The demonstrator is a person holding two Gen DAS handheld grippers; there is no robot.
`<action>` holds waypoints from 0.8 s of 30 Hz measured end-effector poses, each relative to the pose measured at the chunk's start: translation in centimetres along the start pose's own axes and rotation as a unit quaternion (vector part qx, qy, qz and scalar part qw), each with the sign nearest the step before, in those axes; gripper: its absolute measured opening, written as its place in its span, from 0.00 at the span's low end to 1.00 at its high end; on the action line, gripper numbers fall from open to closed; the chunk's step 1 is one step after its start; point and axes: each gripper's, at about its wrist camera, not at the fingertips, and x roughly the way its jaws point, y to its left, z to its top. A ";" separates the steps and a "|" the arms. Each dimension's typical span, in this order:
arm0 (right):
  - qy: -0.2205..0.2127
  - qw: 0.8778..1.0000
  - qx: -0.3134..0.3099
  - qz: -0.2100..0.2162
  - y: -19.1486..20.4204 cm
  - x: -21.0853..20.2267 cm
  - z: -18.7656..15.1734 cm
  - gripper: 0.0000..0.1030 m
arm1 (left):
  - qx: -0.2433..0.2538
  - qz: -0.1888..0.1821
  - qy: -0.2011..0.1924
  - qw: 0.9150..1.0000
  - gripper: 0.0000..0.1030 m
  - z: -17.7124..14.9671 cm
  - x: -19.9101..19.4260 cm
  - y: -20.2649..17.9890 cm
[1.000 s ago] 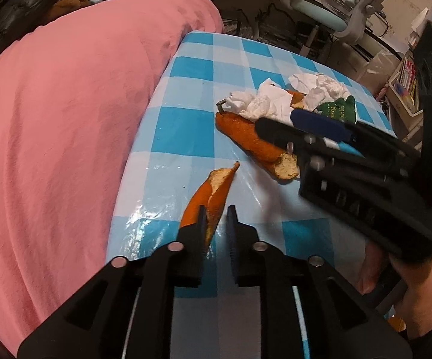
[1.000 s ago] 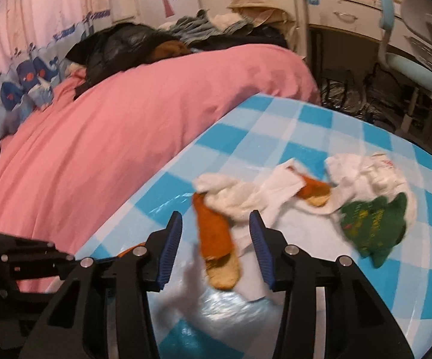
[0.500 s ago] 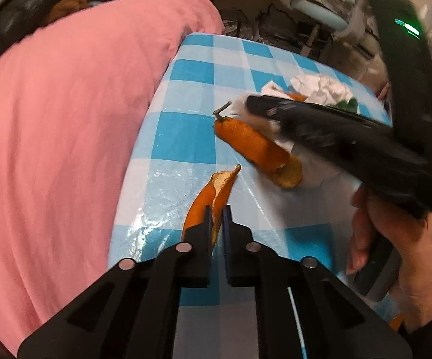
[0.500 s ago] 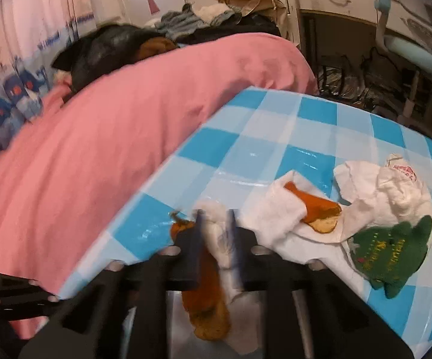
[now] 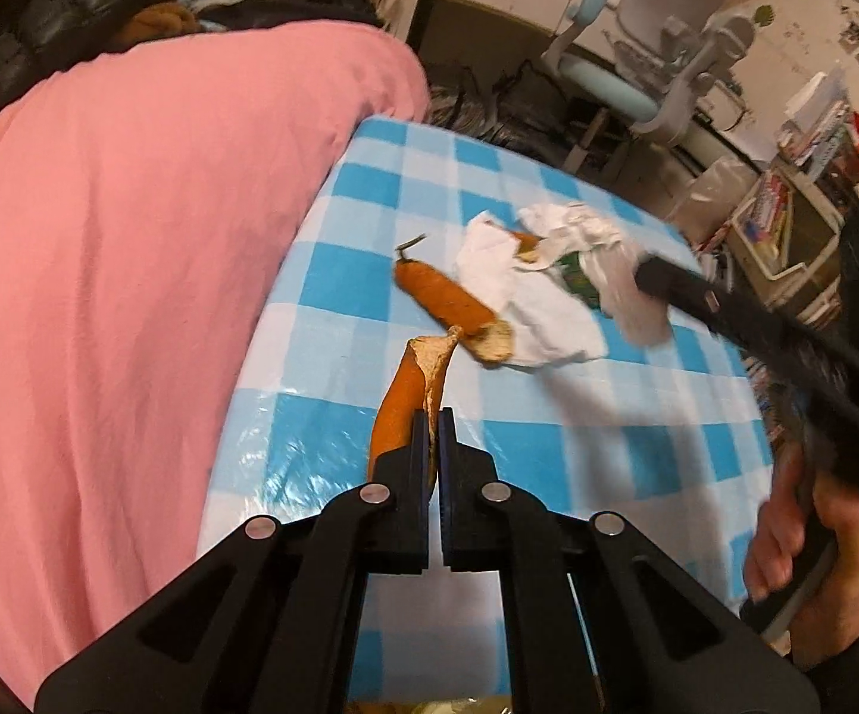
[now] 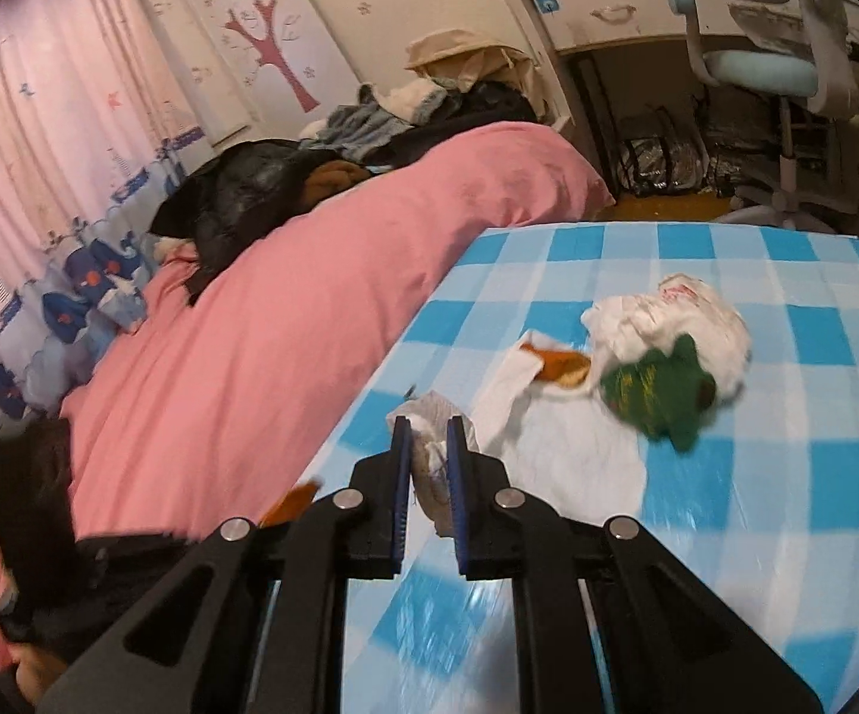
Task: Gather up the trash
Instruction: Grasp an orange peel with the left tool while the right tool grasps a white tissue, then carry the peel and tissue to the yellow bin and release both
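Above checkered table (image 5: 548, 440): peel (image 5: 408, 395), tissue (image 6: 432, 464) now pinched, lifted.

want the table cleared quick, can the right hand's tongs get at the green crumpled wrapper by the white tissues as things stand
Probably not yet. The right tongs are shut on a crumpled white tissue, so they are full. Nothing blocks the way to the green crumpled wrapper, which lies uncovered on the blue checked tablecloth.

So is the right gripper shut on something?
Yes: the right gripper is shut on a crumpled tissue, its fingers pressing either side.
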 end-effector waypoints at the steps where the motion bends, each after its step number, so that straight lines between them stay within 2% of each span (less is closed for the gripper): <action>1: 0.003 1.000 -0.004 0.002 0.5 -1.2 -1.1 0.12 | 0.002 -0.001 -0.003 1.000 0.02 -0.3 -0.5 -0.3; 13: 0.060 0.998 0.011 0.018 3.4 -8.9 -13.5 0.12 | 0.043 -0.002 -0.029 0.999 0.03 -7.3 -6.4 -4.2; 17: 0.090 0.995 0.027 0.022 3.4 -10.0 -17.3 0.12 | 0.044 -0.004 -0.020 0.999 0.02 -10.2 -7.1 -5.0; 24: 0.139 0.990 0.023 0.012 3.8 -10.0 -21.1 0.15 | 0.061 -0.002 -0.004 0.998 0.03 -15.1 -7.8 -6.9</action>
